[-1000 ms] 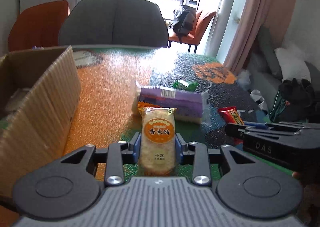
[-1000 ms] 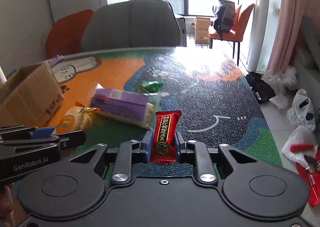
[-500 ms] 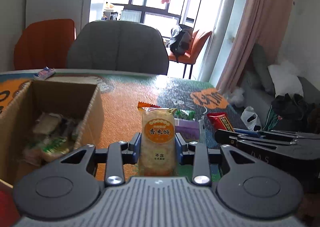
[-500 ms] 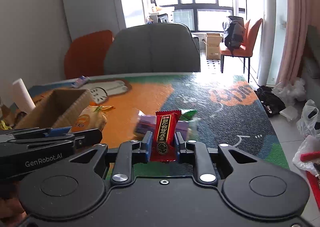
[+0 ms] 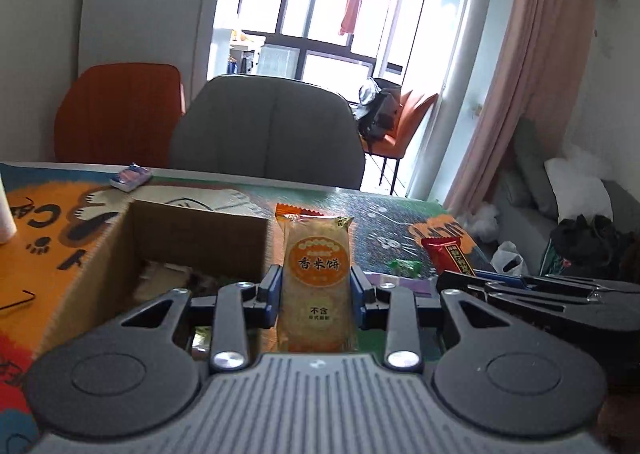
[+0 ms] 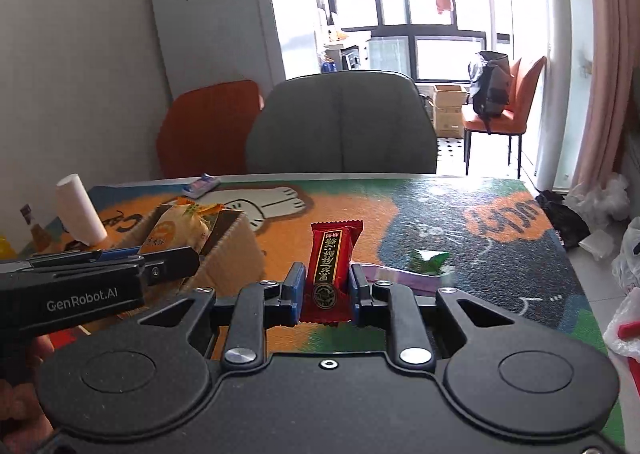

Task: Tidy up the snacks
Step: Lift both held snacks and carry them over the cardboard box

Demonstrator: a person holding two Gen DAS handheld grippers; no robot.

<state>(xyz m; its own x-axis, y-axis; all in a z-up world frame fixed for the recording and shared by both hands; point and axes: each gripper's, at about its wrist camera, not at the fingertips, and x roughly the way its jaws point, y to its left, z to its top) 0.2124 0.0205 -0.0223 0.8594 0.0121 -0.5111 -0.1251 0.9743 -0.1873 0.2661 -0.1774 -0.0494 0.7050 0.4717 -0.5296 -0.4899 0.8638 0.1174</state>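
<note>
Left gripper (image 5: 316, 290) is clamping a rice cracker packet (image 5: 316, 274) by its long edges, near mid-length; the packet is standing upright at centre frame of the left wrist view, its top seal clear of the pads. Right gripper (image 6: 323, 290) is pinching a red candy bar (image 6: 334, 266) the same way, low on its body, at centre of the right wrist view.

The cardboard box (image 5: 192, 230) is sitting at left centre of the left view, open, with pale wrappers lying inside, partly hidden behind the gripper body. A purple packet (image 6: 404, 280) and a green wrapper (image 6: 428, 259) are lying on the table mat (image 6: 500, 254) right of centre.

Handling, judged: both items look light and film-wrapped, so slippery. The rice cracker is probably brittle, so a hard squeeze is risking crumbs; a hold across the width is the safer one. The candy bar seems firmer and is tolerating the pinch. The crimped seals are floppy and make poor hold points.

Both packets are probably heading for the box.
</note>
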